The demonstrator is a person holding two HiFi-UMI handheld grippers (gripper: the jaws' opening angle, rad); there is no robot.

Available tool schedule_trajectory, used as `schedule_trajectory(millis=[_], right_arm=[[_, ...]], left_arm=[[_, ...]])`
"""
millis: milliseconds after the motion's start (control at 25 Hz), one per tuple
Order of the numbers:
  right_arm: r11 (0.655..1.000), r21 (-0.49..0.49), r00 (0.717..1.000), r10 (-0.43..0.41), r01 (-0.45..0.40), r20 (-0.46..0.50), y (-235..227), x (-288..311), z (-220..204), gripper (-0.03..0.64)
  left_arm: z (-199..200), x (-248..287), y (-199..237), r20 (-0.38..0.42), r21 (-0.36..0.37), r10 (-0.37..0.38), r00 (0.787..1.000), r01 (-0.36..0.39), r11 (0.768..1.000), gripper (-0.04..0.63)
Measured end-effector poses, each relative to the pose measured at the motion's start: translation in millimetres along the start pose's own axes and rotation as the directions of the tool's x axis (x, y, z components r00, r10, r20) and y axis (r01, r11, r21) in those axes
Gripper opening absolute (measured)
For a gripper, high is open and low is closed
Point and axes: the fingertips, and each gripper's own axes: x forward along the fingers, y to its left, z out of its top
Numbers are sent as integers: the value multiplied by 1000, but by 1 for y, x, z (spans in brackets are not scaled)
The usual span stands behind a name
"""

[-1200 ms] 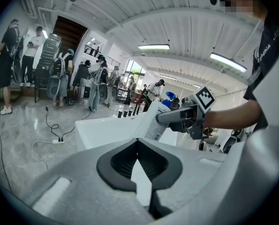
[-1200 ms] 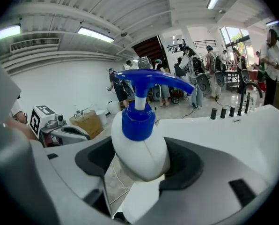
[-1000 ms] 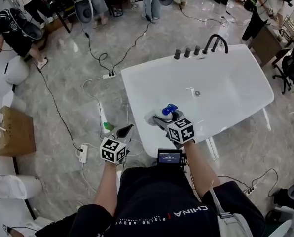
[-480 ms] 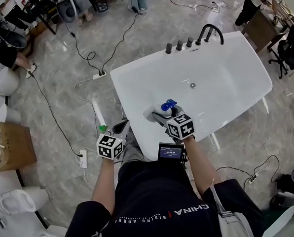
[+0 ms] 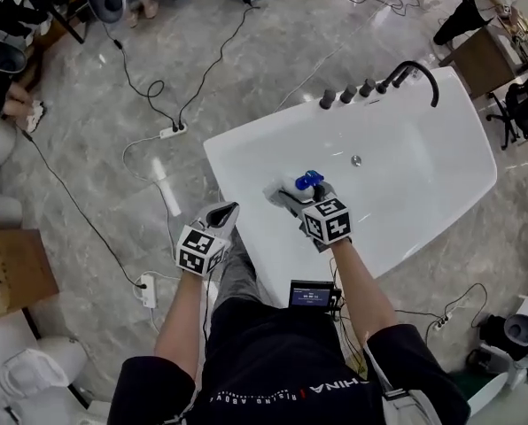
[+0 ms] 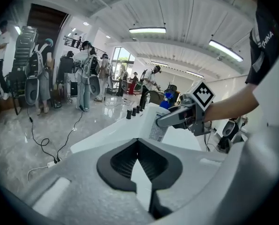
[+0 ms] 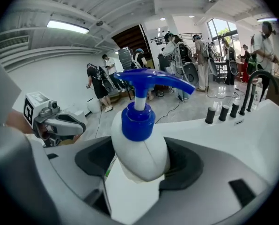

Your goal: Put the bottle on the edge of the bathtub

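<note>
A white pump bottle (image 5: 287, 186) with a blue pump head (image 7: 144, 81) is held upright over the near left part of the white bathtub (image 5: 264, 127). My right gripper (image 5: 292, 195) is shut on the bottle's body (image 7: 139, 149), its dark pads on either side. The left gripper view shows the same bottle (image 6: 157, 130) in the right gripper (image 6: 174, 117). My left gripper (image 5: 224, 212) hangs by the tub's left rim (image 6: 106, 135), jaws together and holding nothing. It appears at the left of the right gripper view as the left gripper (image 7: 64, 123).
A black faucet (image 5: 416, 69) and three dark knobs (image 5: 348, 94) stand on the tub's far rim. Cables and a power strip (image 5: 171, 132) lie on the marble floor at the left, near a cardboard box (image 5: 14, 271). Several people stand at the back.
Both hands have moved forward and slightly down beside the tub's near left end. The bottle has stayed in the right gripper. The left gripper has come up against the tub's rim.
</note>
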Motion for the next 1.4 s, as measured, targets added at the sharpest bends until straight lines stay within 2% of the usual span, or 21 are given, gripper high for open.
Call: schedule_trajectory(millis=[280,440,640,1080,1400], right_arm=[[997,-65,999,-36,34,-24,-28,114,32,310],[995,-85,998,-61,59,-30,-49,164,48,310],[983,-159,994,-99,91,-40,-69,213,62,310],[932,-344,990,-136,118,-27,-84,263,73,310],[907,-404,991,-136,119,-14,-82,275,76,314]], left_arm=[[0,57,93,-2,-10,-1,1000,1,1000,9],[0,88,125,-3,-15,-10,1000,10,1000,9],[0,118,158,5,-29,-6,1000,7,1000,9],[-7,143,186,3,-44,-3,1000,4,999,9],[-16,146,188,-10,-66,-3,1000,2,998,9]])
